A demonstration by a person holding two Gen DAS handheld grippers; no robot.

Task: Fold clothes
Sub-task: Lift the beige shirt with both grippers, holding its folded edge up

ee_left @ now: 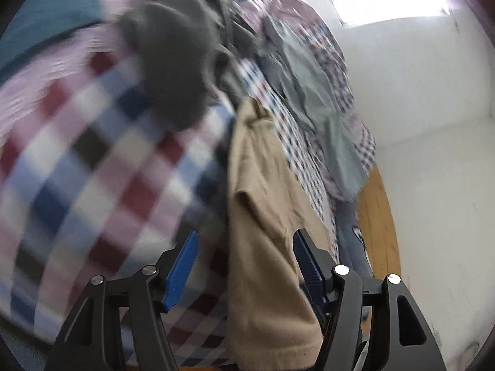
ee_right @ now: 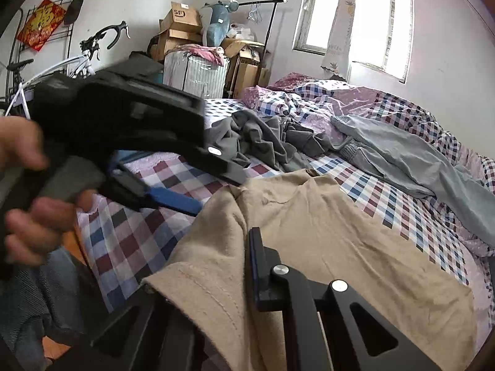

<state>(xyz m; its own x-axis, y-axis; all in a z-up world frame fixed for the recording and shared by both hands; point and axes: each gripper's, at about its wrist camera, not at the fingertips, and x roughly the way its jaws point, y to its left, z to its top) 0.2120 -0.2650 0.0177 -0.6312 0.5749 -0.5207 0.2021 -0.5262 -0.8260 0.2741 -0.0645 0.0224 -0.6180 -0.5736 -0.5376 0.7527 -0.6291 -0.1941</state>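
We see tan shirt point(ee_right: 309, 247) spread on checkered bed point(ee_right: 130, 241). Left gripper point(ee_left: 244, 247) gapes wide over shirt edge. Right gripper point(ee_right: 216, 278): grip unclear, cloth hides one finger. Cardboard box point(ee_right: 182, 15) reads "SF".

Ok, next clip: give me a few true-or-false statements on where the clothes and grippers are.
1. The tan shirt lies on the checked bedcover. True.
2. The left gripper is clamped shut. False: its jaws stand apart, with tan cloth between them.
3. A dark grey garment lies crumpled beyond the tan shirt. True.
4. The light blue-grey trousers are folded neatly. False: they lie spread out and rumpled.
5. The right gripper has tan cloth between its fingers. True.
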